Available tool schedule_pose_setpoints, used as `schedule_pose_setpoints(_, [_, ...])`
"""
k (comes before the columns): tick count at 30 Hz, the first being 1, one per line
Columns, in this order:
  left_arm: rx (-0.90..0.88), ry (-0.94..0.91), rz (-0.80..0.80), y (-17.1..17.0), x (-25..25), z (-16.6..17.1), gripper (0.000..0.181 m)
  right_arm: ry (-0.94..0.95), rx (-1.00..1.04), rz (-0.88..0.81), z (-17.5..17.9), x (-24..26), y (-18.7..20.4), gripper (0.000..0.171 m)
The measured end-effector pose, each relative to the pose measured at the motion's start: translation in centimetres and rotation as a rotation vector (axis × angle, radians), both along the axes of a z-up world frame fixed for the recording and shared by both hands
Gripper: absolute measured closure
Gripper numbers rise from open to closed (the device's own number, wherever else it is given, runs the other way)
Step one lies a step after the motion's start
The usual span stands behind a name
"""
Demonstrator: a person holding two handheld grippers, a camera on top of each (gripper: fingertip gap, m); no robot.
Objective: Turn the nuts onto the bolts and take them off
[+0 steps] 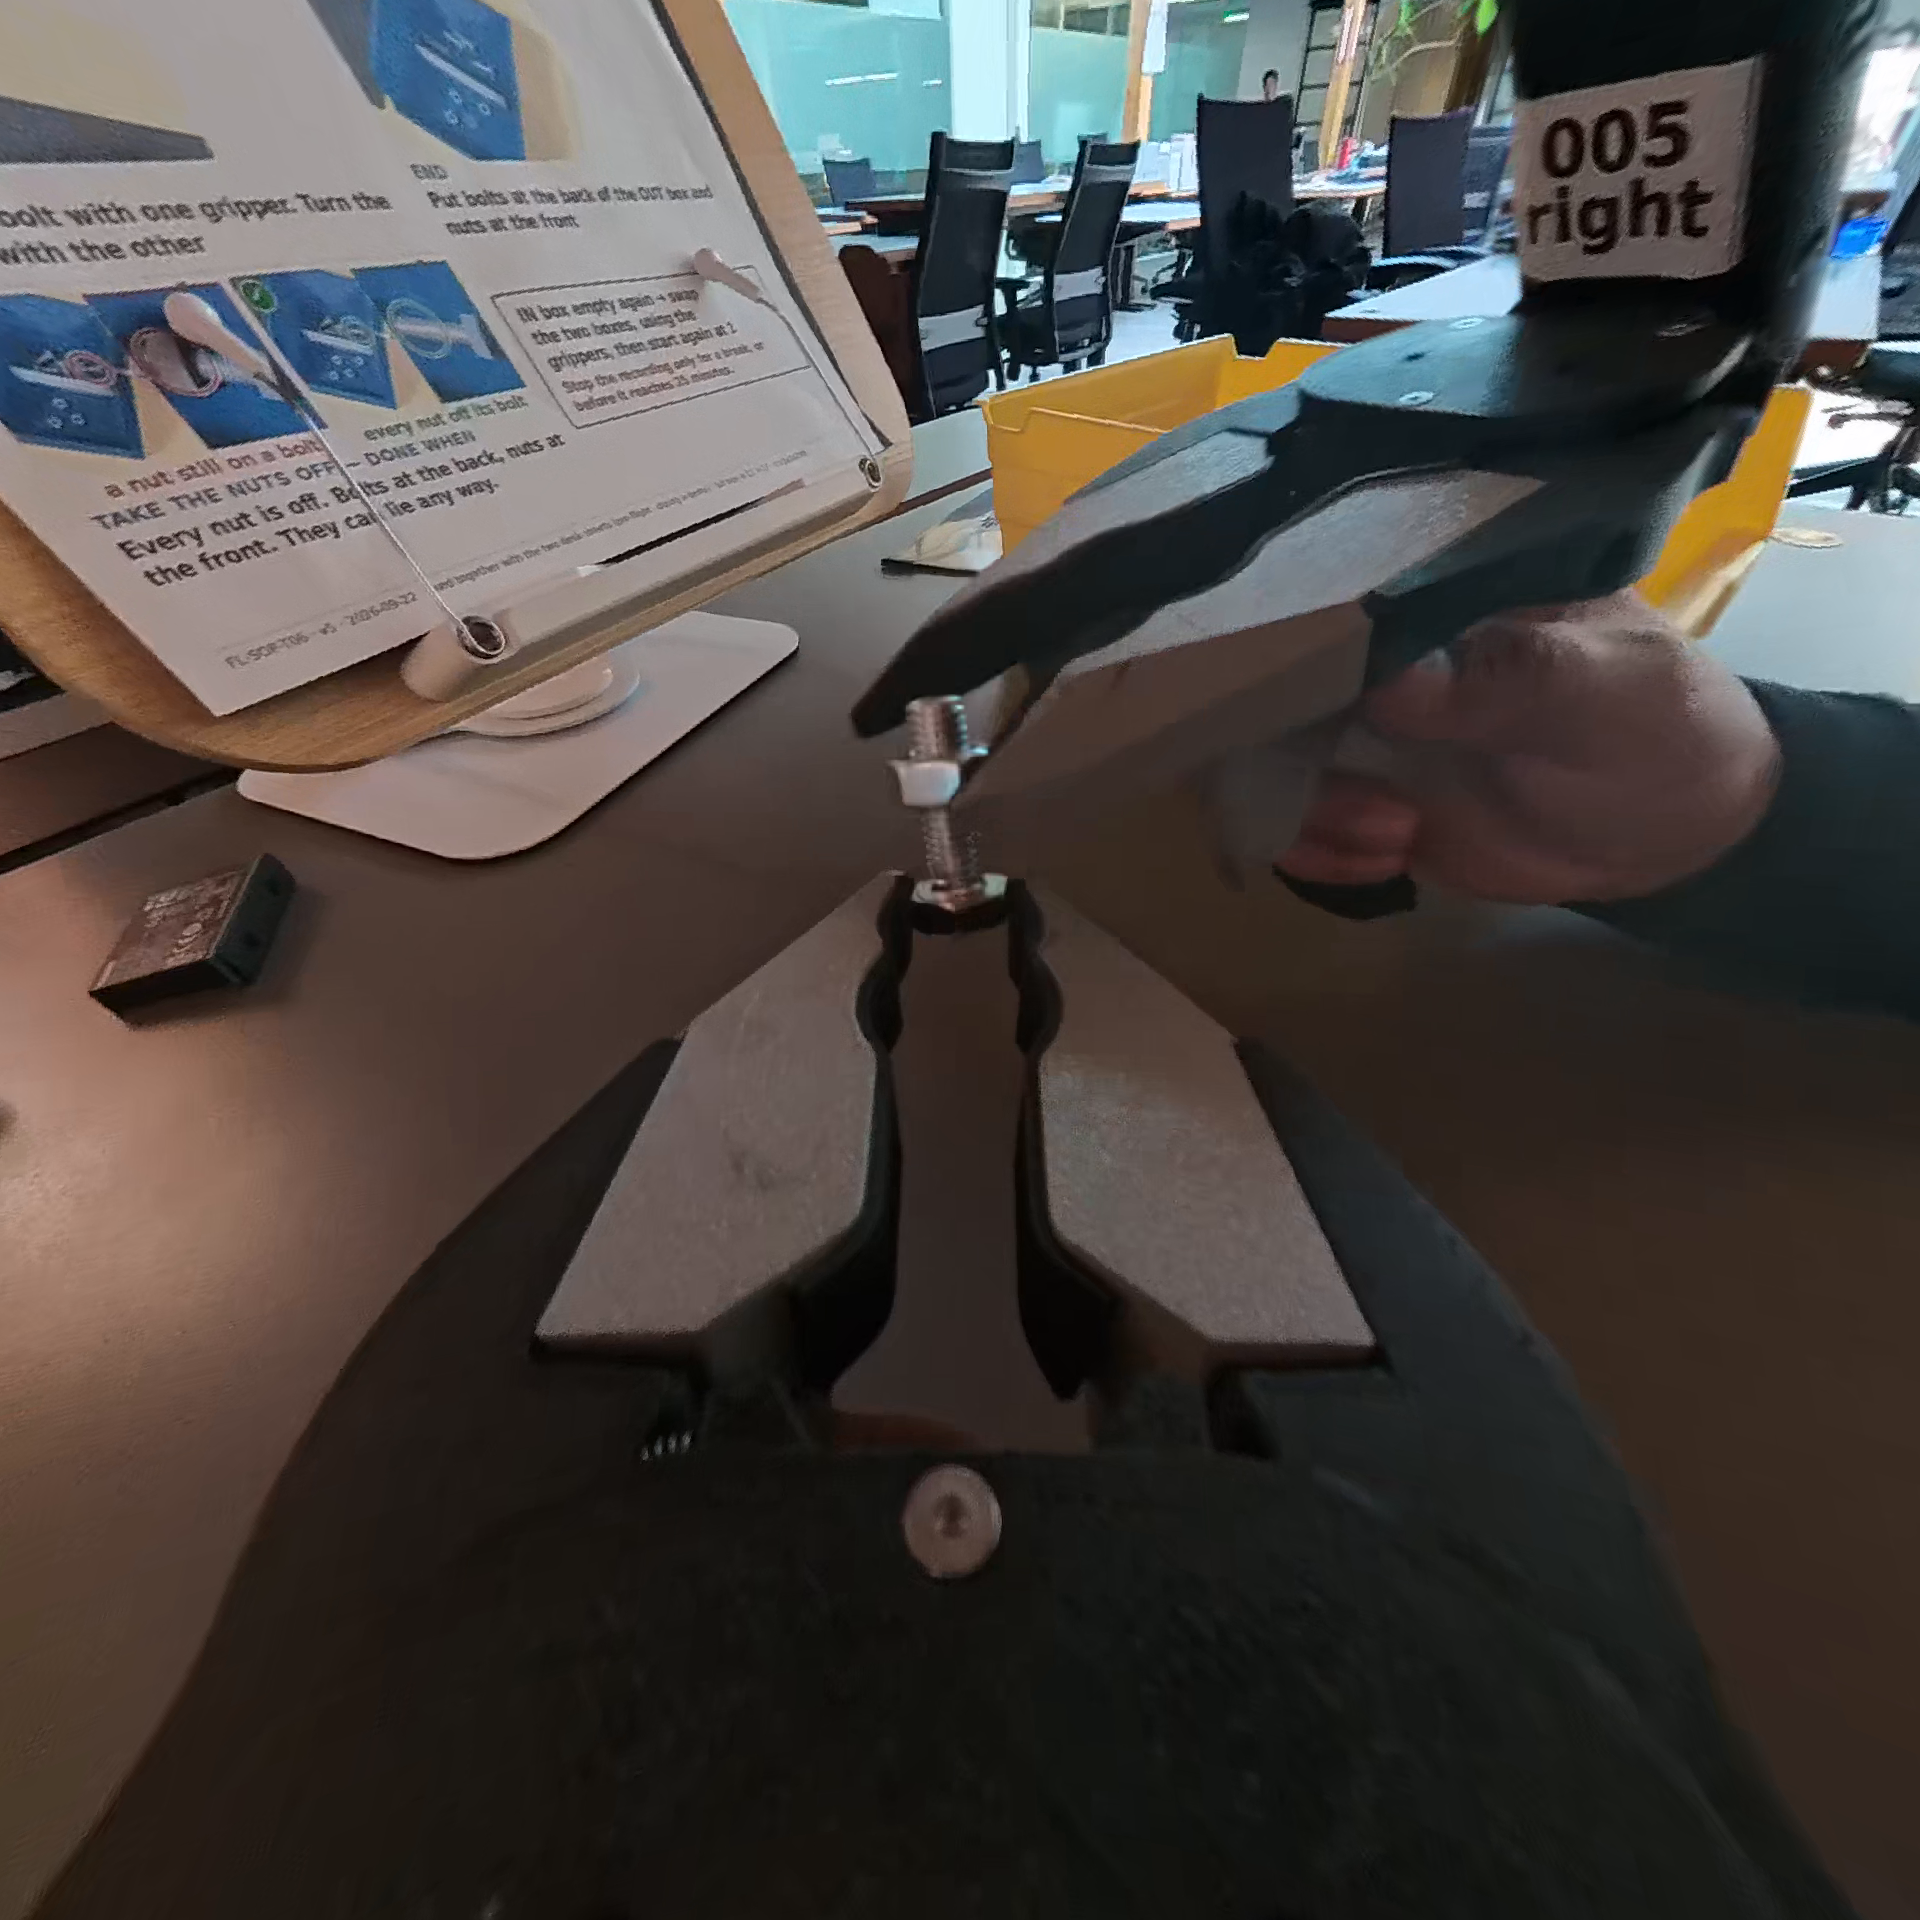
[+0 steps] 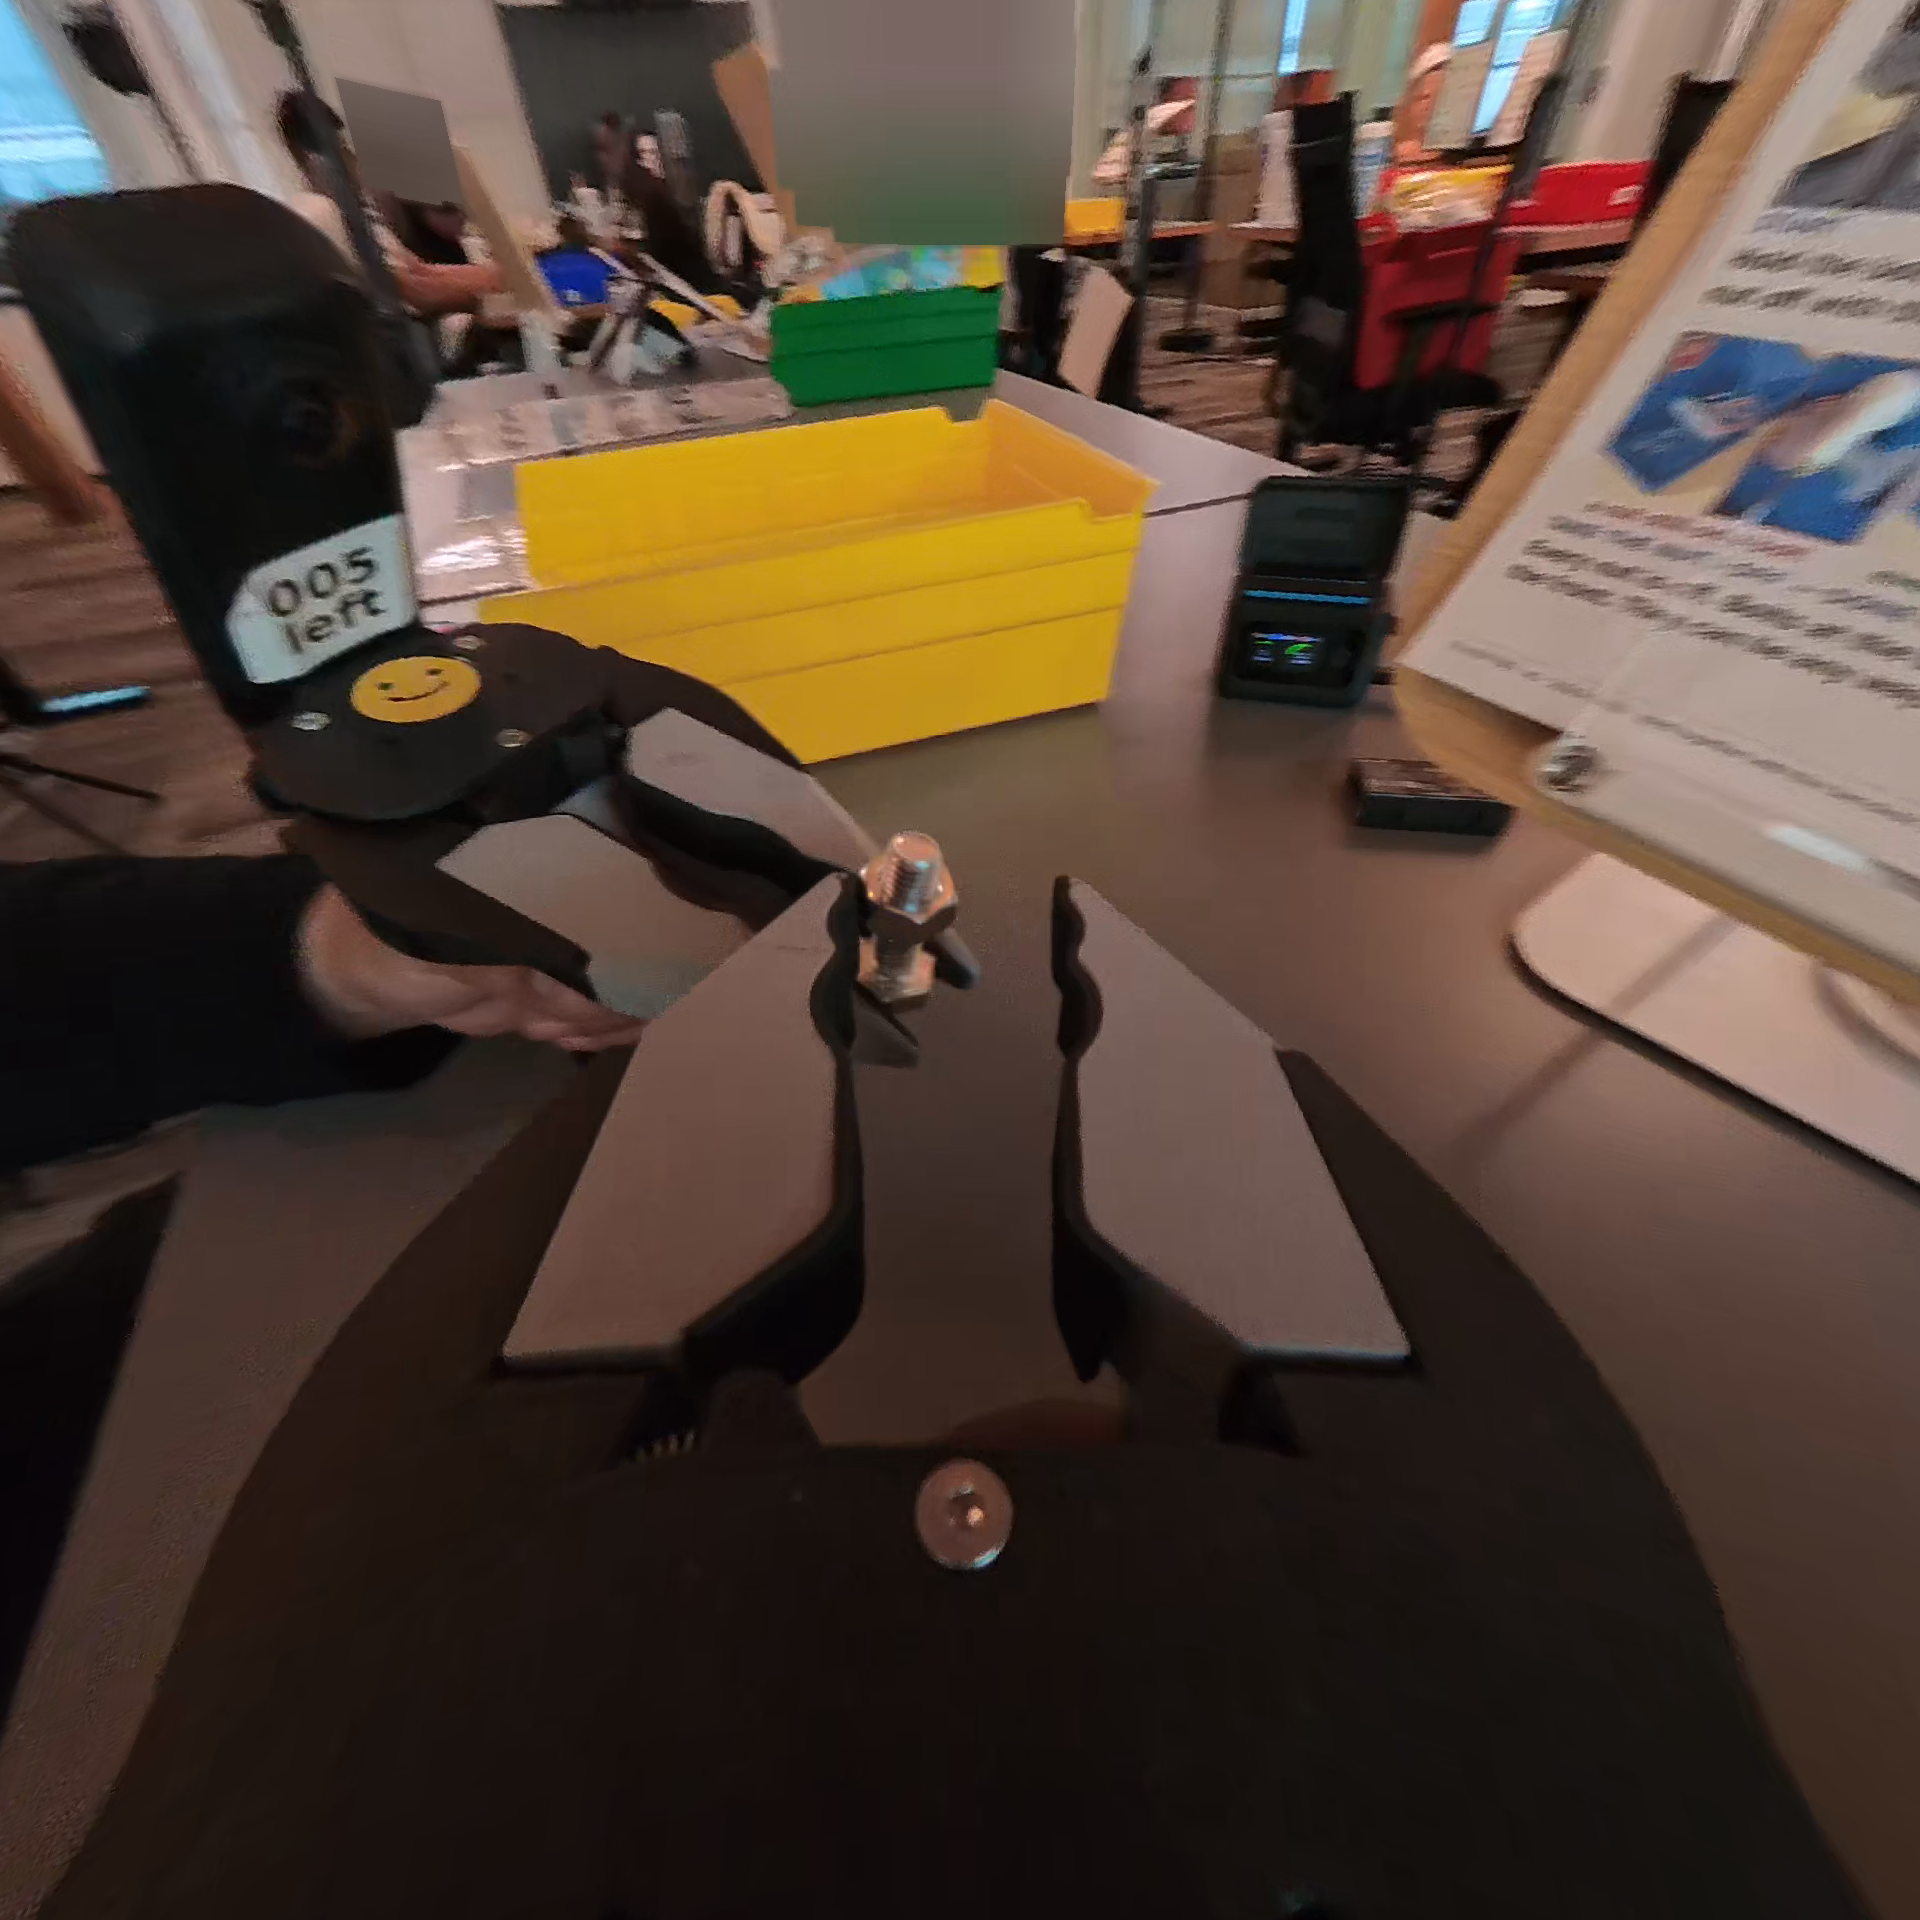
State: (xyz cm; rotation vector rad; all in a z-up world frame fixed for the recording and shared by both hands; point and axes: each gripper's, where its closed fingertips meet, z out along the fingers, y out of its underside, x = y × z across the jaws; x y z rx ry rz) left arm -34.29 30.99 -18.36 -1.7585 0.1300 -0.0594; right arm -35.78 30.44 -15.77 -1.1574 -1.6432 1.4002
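The left tool (image 1: 956, 904) is closed down to a narrow gap, its two tips pinching the hex head of a bolt (image 1: 940, 831) that stands upright with the threaded end pointing up. In the right wrist view the same left tool (image 2: 894, 987) comes in from the left, held by a hand (image 2: 457, 997) in a dark sleeve, and the bolt (image 2: 902, 925) rises from its tips with a nut (image 2: 906, 902) partway down the thread, the threaded end showing above it.

In the left wrist view the nut (image 1: 928, 774) sits high on the shank, well above the head. The right tool (image 1: 925, 743) reaches down from the upper right, held by a hand (image 1: 1538, 758); its tips stand on either side of the nut. In its own view the right tool (image 2: 951, 914) has its jaws held apart with a clear gap: the left finger (image 2: 831, 935) is right at the nut, the right finger (image 2: 1081, 935) is apart from it.

On the dark surface (image 1: 416, 1091), from left to right in the left wrist view: a small black block (image 1: 197, 935), a wooden stand (image 1: 727, 260) with an instruction sheet (image 1: 364, 343) on a white base (image 1: 540, 748), and a yellow bin (image 1: 1101, 436) behind the right tool. The right wrist view shows the yellow bin (image 2: 831, 582) beyond the tools, a small black device (image 2: 1309, 592) with a lit screen to its right, and the stand (image 2: 1662, 312) at the far right.
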Motion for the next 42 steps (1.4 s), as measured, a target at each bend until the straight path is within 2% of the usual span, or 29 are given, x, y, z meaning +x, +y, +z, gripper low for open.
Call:
schedule_pose_setpoints(3, [-0.002,-0.028,0.022,0.0,-0.6,0.0,0.165,-0.011,-0.026,-0.058,0.1,0.1,1.6,0.142])
schedule_pose_setpoints(5, [0.003,-0.027,0.025,-0.1,-0.7,0.1,0.165,0.013,-0.043,-0.037,0.6,0.3,1.2,0.149])
schedule_pose_setpoints(8, [0.006,-0.016,0.035,-0.1,-0.8,0.1,0.165,0.03,-0.051,0.028,1.0,0.4,-0.5,0.141])
schedule_pose_setpoints(13, [0.055,0.04,0.047,-0.2,-0.7,0.7,0.165,0.008,-0.135,0.002,1.0,0.3,0.3,0.142])
schedule_pose_setpoints(17, [0.081,0.092,0.012,-0.1,0.2,1.0,0.165,-0.019,-0.23,0.066,1.1,0.5,-0.1,0.138])
schedule_pose_setpoints(18, [0.09,0.111,-0.001,-0.1,0.6,1.0,0.165,-0.044,-0.255,0.099,0.8,0.5,-0.6,0.14])
schedule_pose_setpoints(19, [0.083,0.128,0.002,-0.1,0.8,0.9,0.165,-0.066,-0.269,0.122,0.5,0.5,-1.1,0.15])
schedule_pose_setpoints(21, [0.063,0.131,0.009,0.0,0.8,0.6,0.165,-0.084,-0.251,0.107,0.0,0.3,-0.9,0.155])
schedule_pose_setpoints(26, [0.107,0.061,0.006,-0.3,0.5,1.3,0.164,-0.06,-0.17,0.084,0.3,0.5,-0.8,0.155])
schedule_pose_setpoints(31, [0.046,-0.092,-0.109,-0.3,1.6,0.8,0.165,-0.055,-0.049,0.097,-0.3,0.5,-2.0,0.155])
schedule_pose_setpoints(34, [0.011,-0.061,-0.09,-0.2,1.3,0.2,0.165,-0.053,0.021,0.07,-0.6,0.3,-2.0,0.155])
schedule_pose_setpoints(37, [0.02,0.014,-0.088,-0.3,1.6,0.3,0.165,-0.034,-0.008,0.125,-0.2,0.7,-2.7,0.156])
schedule_pose_setpoints(42, [0.027,-0.031,-0.054,-0.5,0.4,0.6,0.165,-0.026,0.042,0.092,0.1,1.0,-1.3,0.147])
